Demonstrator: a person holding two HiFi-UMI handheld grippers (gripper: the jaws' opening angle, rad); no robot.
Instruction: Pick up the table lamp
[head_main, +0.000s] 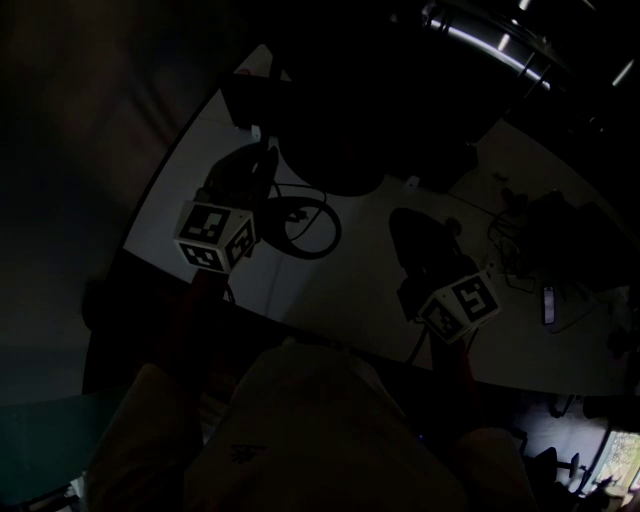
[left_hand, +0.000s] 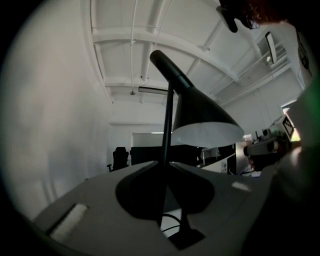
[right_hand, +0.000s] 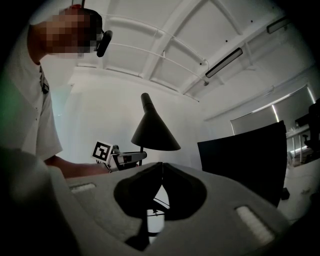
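I see the left gripper (left_hand: 166, 164) clenched on the thin stem (left_hand: 168, 117) of the table lamp (left_hand: 200, 107), at the white table's (head_main: 340, 290) far left. The right gripper (right_hand: 161, 164), nearer and to the right, has its tips pressed together, empty.

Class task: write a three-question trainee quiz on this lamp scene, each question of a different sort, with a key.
1. Fill in: the table lamp's shade is ___ outside.
2. Which lamp part runs between the left gripper's jaws? A shade, B stem, C bulb.
3. True or false: the right gripper holds the lamp.
Key: 1 black; 2 B; 3 false.
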